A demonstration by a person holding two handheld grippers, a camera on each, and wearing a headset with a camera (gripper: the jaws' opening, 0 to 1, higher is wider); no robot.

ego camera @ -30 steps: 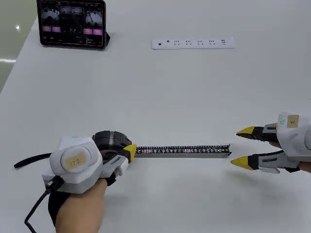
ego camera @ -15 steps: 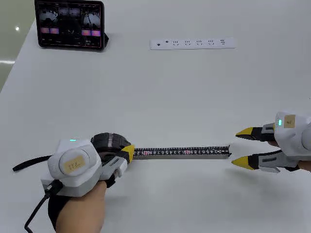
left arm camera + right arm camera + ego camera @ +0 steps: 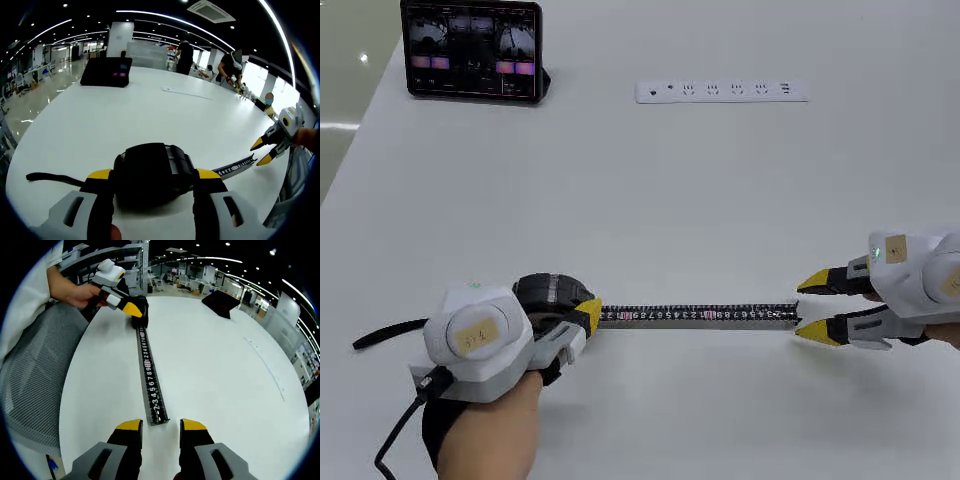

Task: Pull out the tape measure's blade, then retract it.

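Left gripper (image 3: 154, 176): I am clamping its fingers (image 3: 207, 175) on the black case of the tape measure (image 3: 548, 292), with one yellow tip pressing on each side of the case.
Right gripper (image 3: 161, 426): I am holding its fingers (image 3: 131, 426) partly spread and gripping nothing. The two yellow tips are sitting to either side of the blade's free end, and as far as I can tell they are not touching it.
Tape measure: it is sitting on the near left part of the white counter (image 3: 650, 200), inside my left fingers.
Blade (image 3: 700, 314): it is lying flat on the counter with its numbers facing up. It is running in a straight line from the case toward my right gripper.
Blade end: it is resting just ahead of the gap between my right fingers.
Strap (image 3: 385, 332): a black strap is trailing on the counter on the side of the case away from the blade.
Tablet (image 3: 472, 48): it is standing propped at the far left of the counter, its screen glowing.
Power strip (image 3: 722, 91): it is lying flat at the far side, well apart from the tape measure.
Cable (image 3: 395, 440): a dark cable is hanging from the back of my left gripper toward the near edge.
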